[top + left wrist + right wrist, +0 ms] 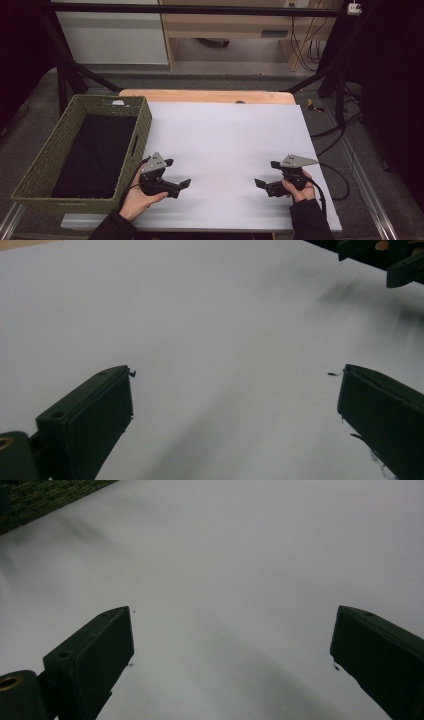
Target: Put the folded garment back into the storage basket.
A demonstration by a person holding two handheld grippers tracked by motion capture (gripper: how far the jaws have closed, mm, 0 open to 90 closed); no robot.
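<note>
My left gripper (178, 173) is held in a hand at the near left of the white sheet (225, 145), beside the basket, its jaws wide apart and pointing right. In the left gripper view the left gripper (235, 390) has bare white sheet between its black jaws. My right gripper (267, 173) is held at the near right, open too, jaws pointing left toward the other one. In the right gripper view the right gripper (232, 630) has nothing between its jaws. The other gripper's jaws (395, 260) show at the top right of the left gripper view.
A green woven basket (45, 165) with a dark lining stands at the left edge of the sheet; its corner (40, 497) appears in the right gripper view. A wooden table edge (210, 96) runs along the far side. Black frame legs and cables stand beyond and to the right.
</note>
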